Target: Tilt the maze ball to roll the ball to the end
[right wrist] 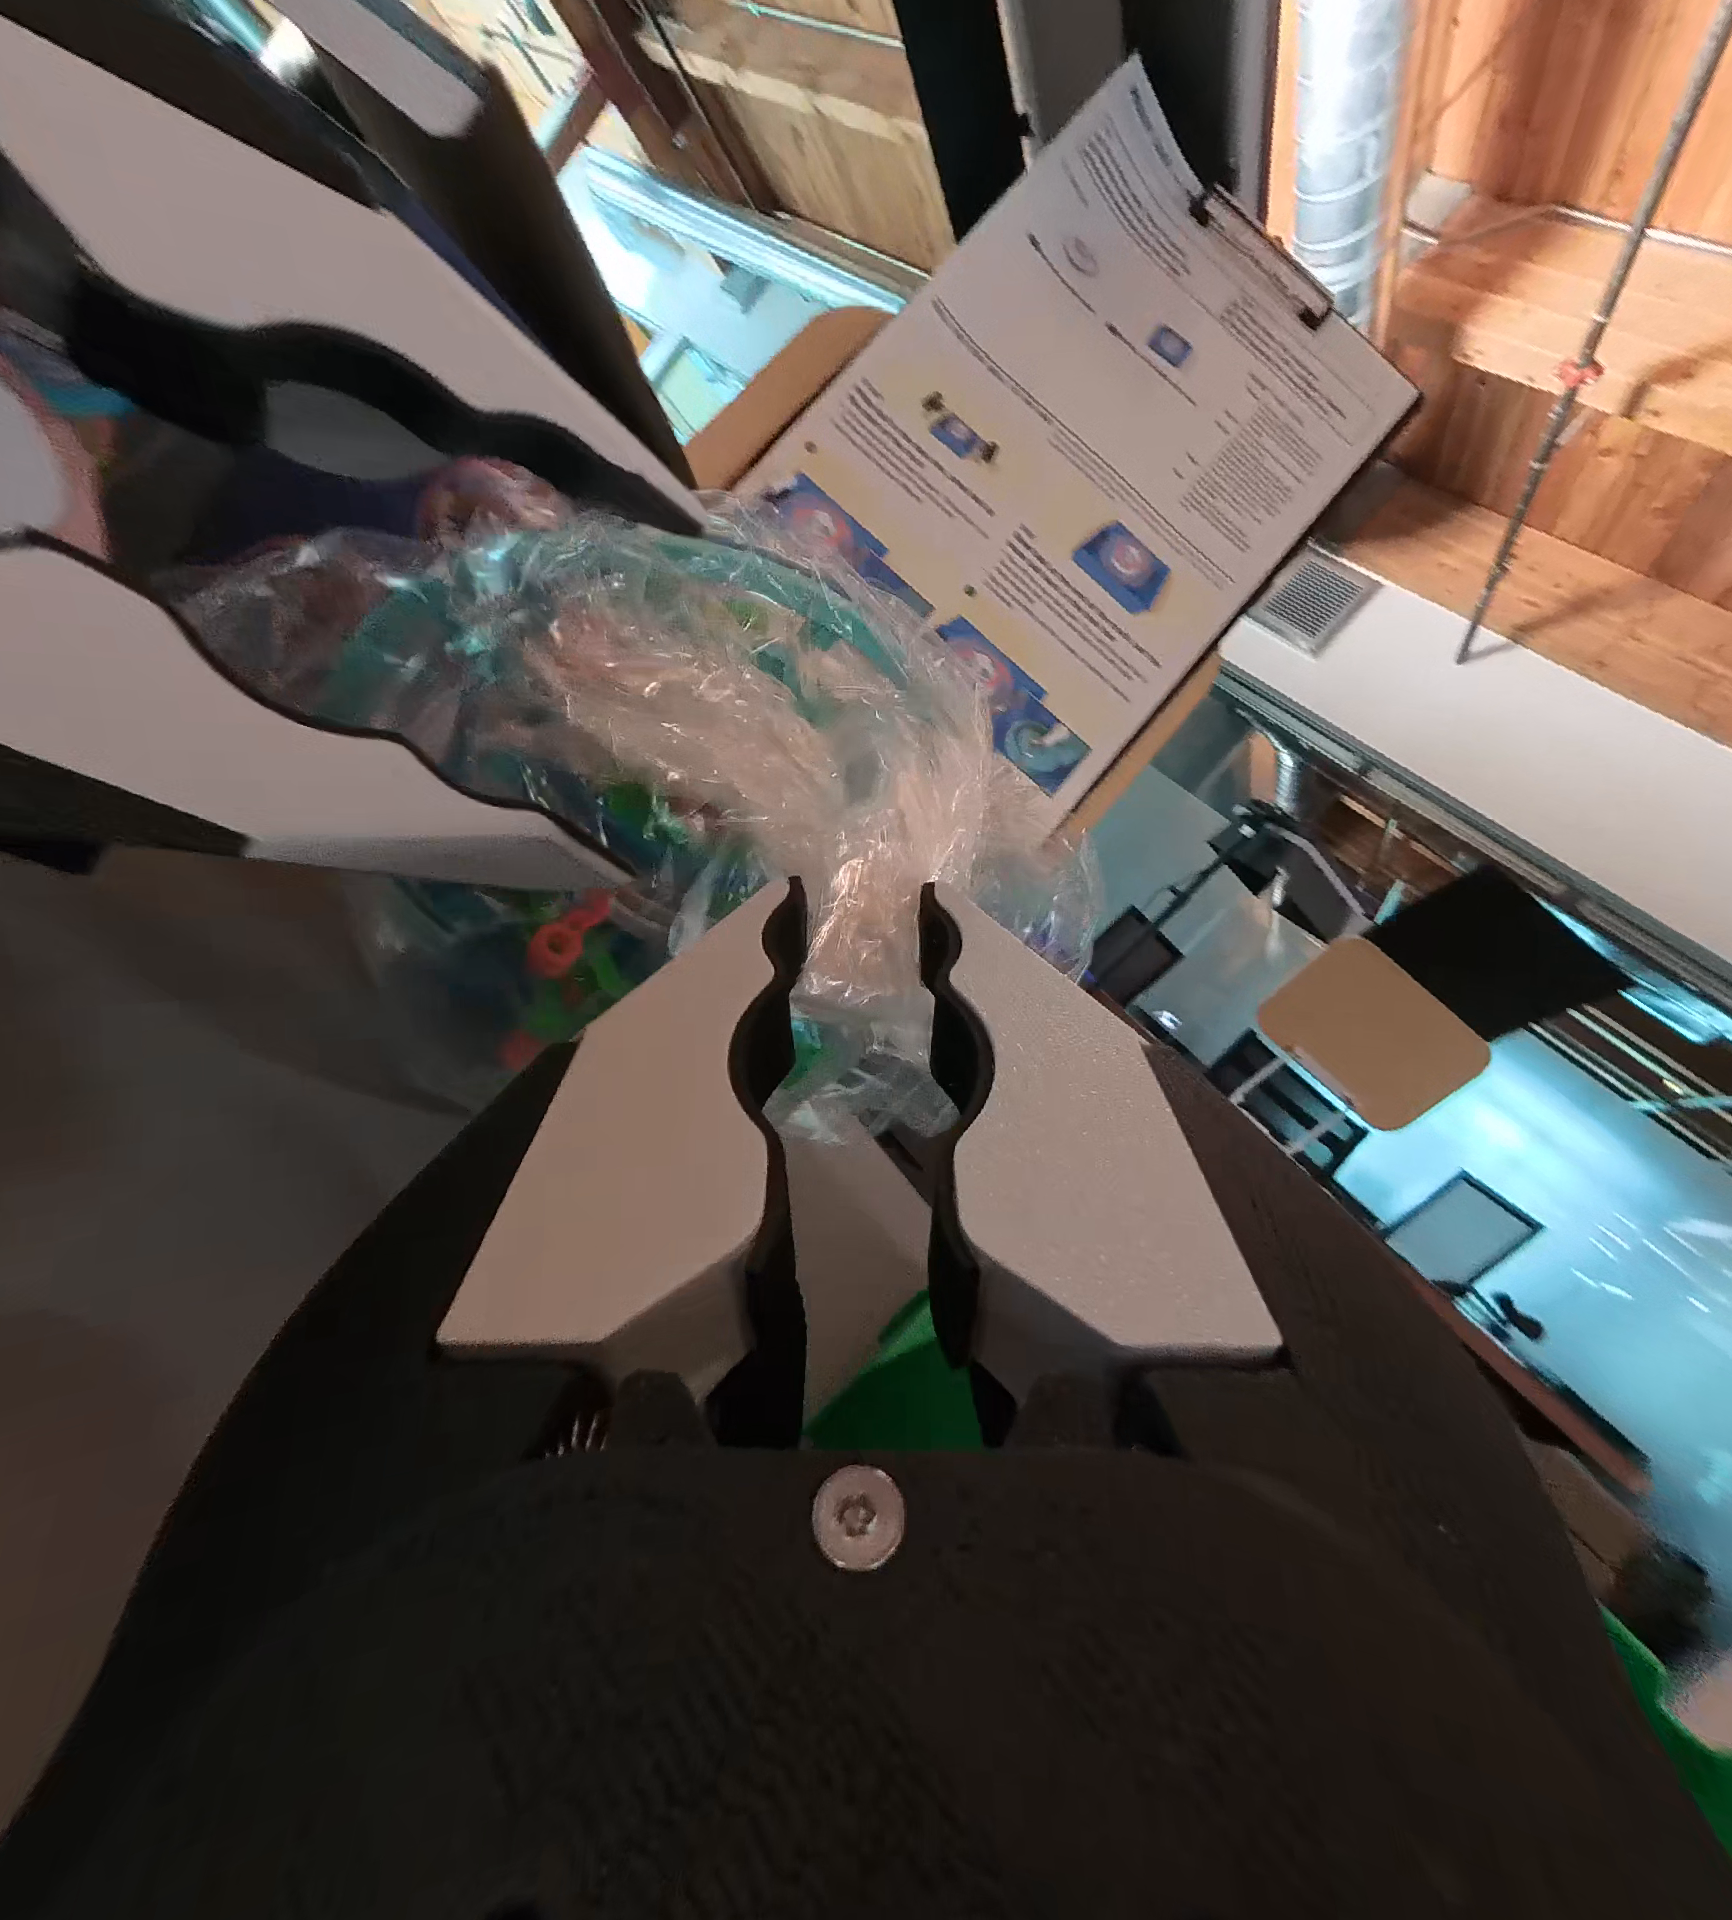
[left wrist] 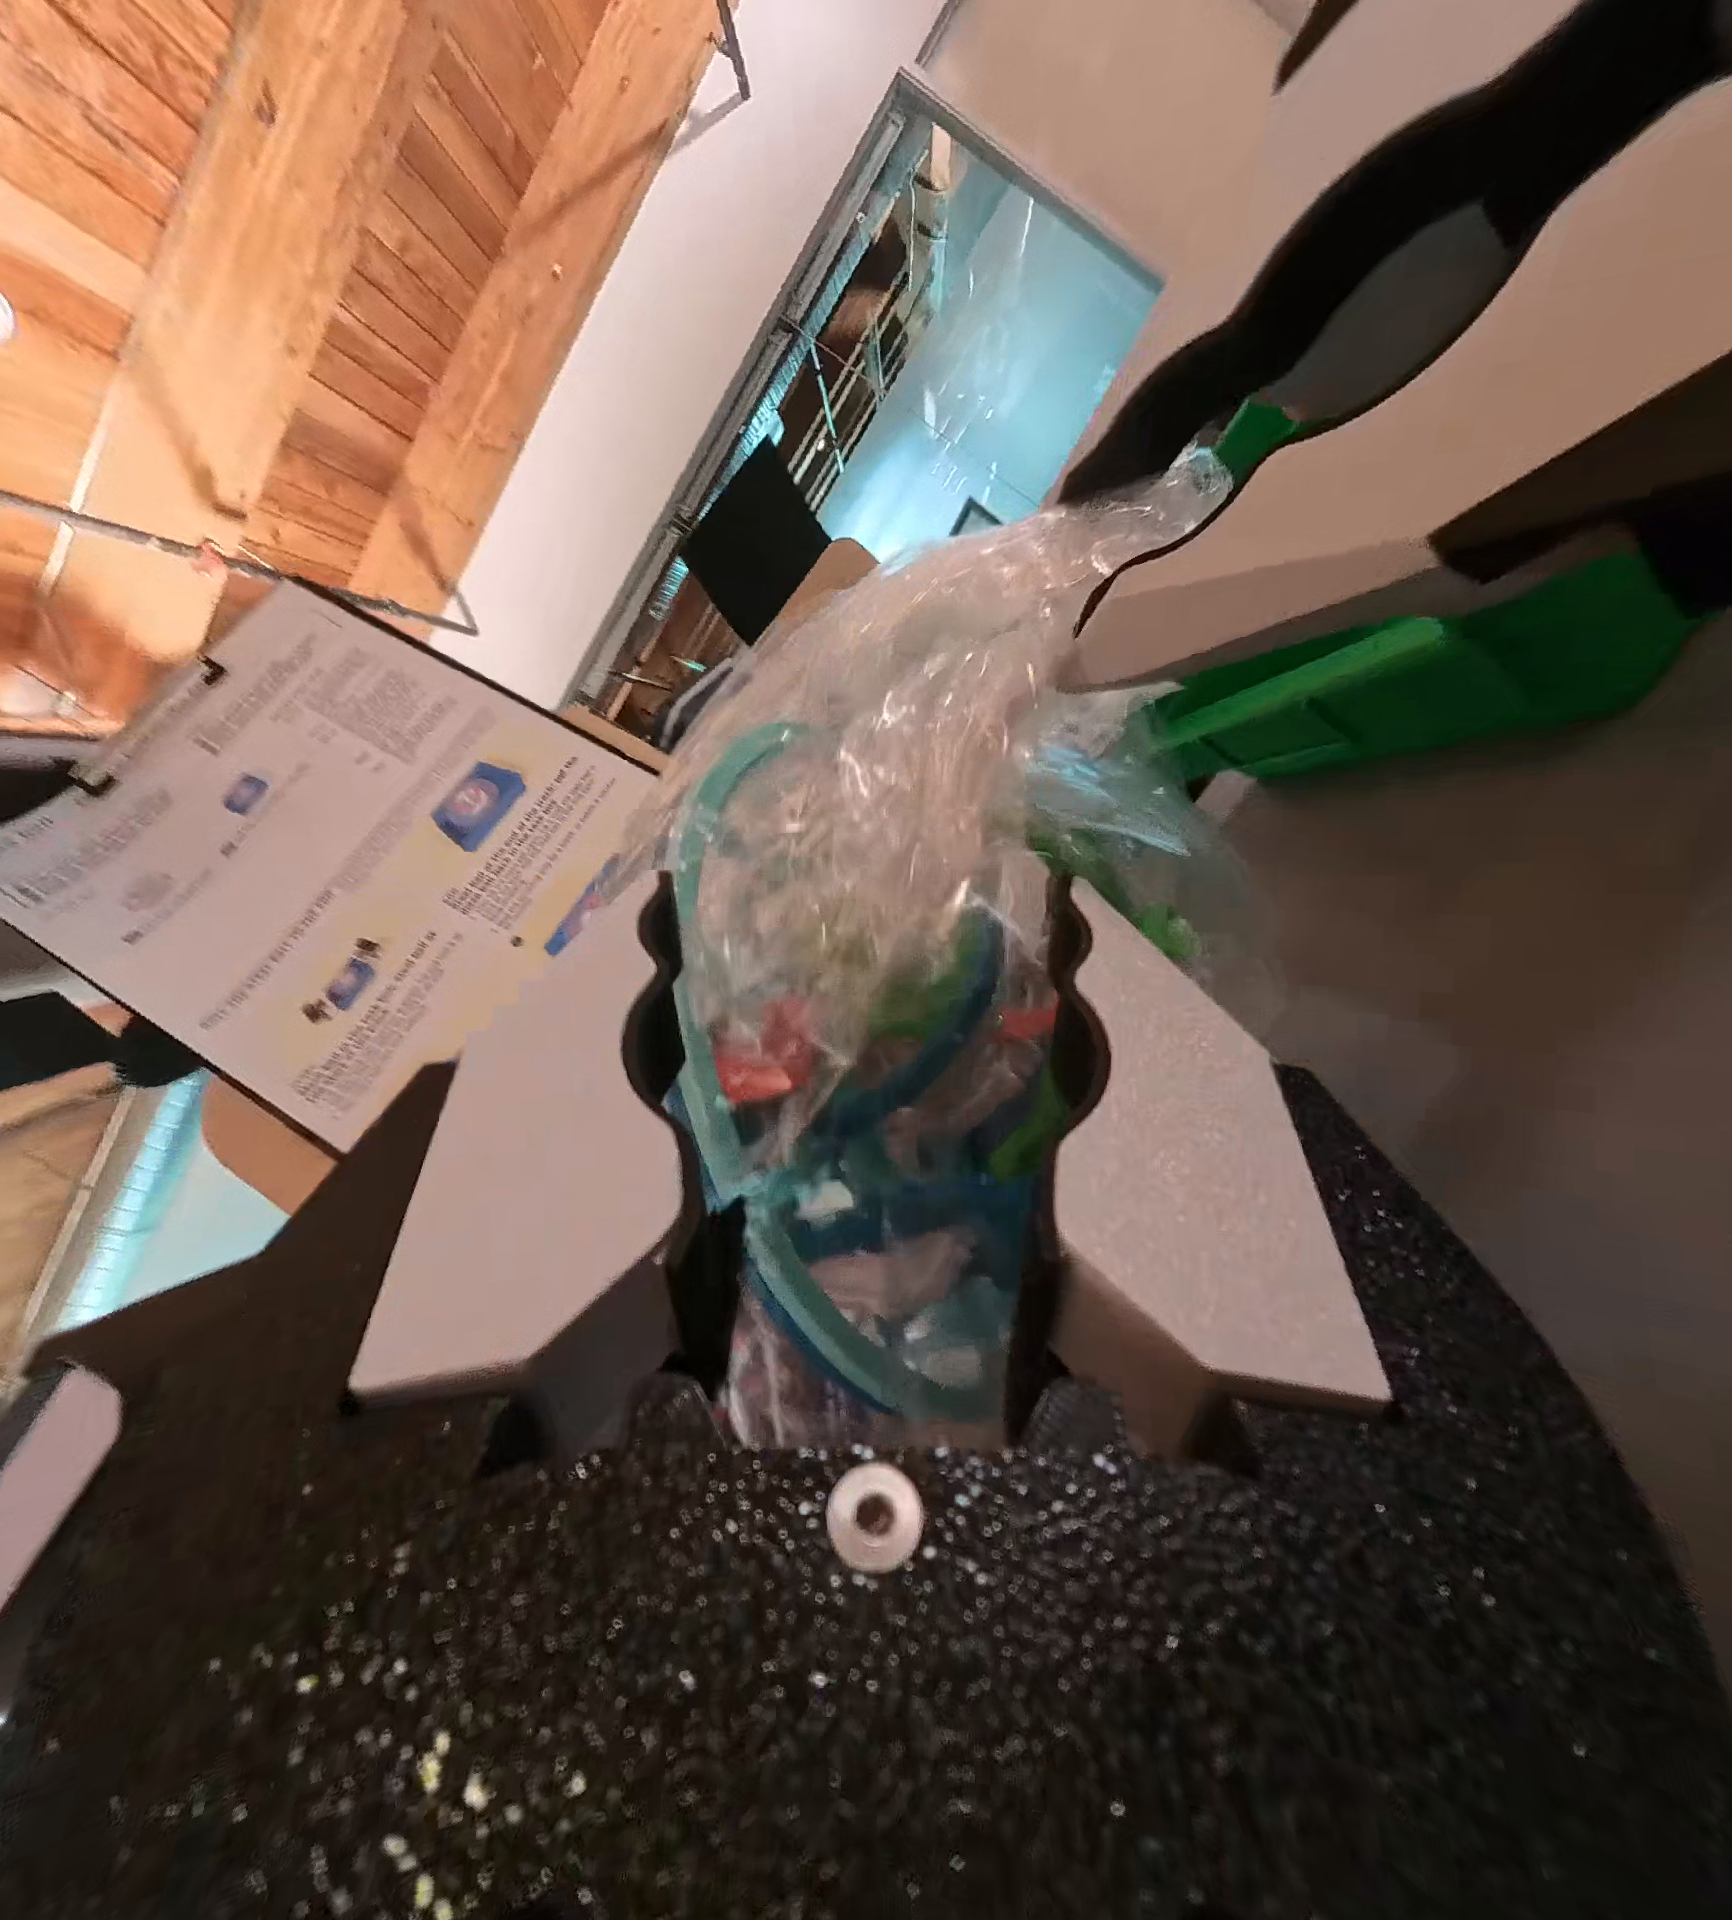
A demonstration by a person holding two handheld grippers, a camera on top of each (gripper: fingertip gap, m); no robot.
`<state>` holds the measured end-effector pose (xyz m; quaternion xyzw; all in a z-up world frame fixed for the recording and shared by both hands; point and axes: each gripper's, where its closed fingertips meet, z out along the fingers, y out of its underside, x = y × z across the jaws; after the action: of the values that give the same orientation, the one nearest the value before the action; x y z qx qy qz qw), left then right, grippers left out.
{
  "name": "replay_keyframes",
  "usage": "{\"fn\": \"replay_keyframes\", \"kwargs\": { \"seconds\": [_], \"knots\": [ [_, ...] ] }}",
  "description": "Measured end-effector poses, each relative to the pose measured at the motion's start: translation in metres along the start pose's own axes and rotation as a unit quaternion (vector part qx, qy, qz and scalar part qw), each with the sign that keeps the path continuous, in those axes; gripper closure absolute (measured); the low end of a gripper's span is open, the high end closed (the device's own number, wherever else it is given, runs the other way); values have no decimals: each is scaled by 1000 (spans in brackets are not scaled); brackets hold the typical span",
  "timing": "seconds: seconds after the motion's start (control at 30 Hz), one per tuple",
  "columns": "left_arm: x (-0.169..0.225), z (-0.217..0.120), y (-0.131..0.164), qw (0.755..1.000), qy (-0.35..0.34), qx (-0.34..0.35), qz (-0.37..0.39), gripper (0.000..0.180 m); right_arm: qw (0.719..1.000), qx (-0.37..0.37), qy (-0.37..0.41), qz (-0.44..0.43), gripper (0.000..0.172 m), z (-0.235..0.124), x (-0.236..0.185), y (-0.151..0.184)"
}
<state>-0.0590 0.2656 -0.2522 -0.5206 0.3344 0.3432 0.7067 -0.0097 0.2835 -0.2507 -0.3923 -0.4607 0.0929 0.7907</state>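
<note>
Maze ball [left wrist: 872, 935], a clear sphere wrapped in crinkled plastic, hangs in mid-air with the left gripper [left wrist: 867, 997] clamped across its body and the right gripper [right wrist: 862, 935] pinching the bunched wrap, seemingly so both can tilt it together.

- We see both views evenly and fairly brightly lit, with warm light on the wooden ceiling [left wrist: 249, 260] and cool cyan light from the glass wall [left wrist: 1007, 343] at upper centre.
- We note motion blur throughout: the printed sheet [left wrist: 322, 831] at left is smeared, and the maze ball [right wrist: 696, 686] looks soft.
- Small glints sparkle on its clear shell.
- Wide-angle distortion bends lines near the edges.
- The lower frames sit in dark shadow.
</note>
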Motion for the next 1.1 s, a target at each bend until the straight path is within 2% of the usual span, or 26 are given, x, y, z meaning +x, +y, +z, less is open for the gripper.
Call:
{"fn": "replay_keyframes", "kwargs": {
  "seconds": [0.1, 0.13, 0.2, 0.27, 0.37, 0.47, 0.53, 0.57, 0.73, 0.83, 0.87, 0.93, 1.03, 1.1],
  "knots": [
    [6, -3, -6, 999, 6, 5, 34, 131, 1000, 15, -22, 9, 151, -4, -8, -6],
    [9, -4, -8, 999, 10, 4, 47, 151, 1000, 15, -19, 12, 150, -6, -7, -6],
    [14, -5, -9, 998, 20, -13, 59, 171, 1000, 14, -6, 12, 147, -10, -4, -6],
    [22, -7, -12, 998, 43, -22, 34, 176, 1000, 20, 7, 22, 139, -17, 0, -10],
    [38, -12, -19, 995, 99, -14, -31, 178, 998, 27, 23, 46, 114, -35, 8, -17],
    [51, -18, -29, 977, 171, 12, -129, 179, 998, 41, 21, 40, 102, -57, 12, -26],
    [54, -21, -33, 962, 204, 25, -182, 180, 999, 49, 11, 6, 97, -72, 9, -34],
    [54, -22, -35, 956, 218, 33, -194, 180, 998, 49, 0, -37, 96, -78, 3, -36],
    [68, -37, -50, 926, 307, 69, -211, 180, 961, 32, -35, -272, 108, -87, -36, -36],
    [76, -43, -55, 926, 323, 80, -180, 180, 932, -21, -18, -362, 118, -76, -42, -21],
    [76, -44, -55, 927, 323, 85, -169, 180, 925, -31, -1, -379, 129, -75, -37, -20],
    [73, -44, -55, 936, 303, 99, -150, 178, 928, -33, 9, -371, 158, -77, -31, -22],
    [60, -45, -62, 954, 240, 149, -96, 162, 959, -49, -2, -278, 167, -79, -21, -21],
    [51, -43, -61, 967, 197, 149, -64, 143, 978, -57, -1, -199, 169, -80, -9, -19]
  ]
}}
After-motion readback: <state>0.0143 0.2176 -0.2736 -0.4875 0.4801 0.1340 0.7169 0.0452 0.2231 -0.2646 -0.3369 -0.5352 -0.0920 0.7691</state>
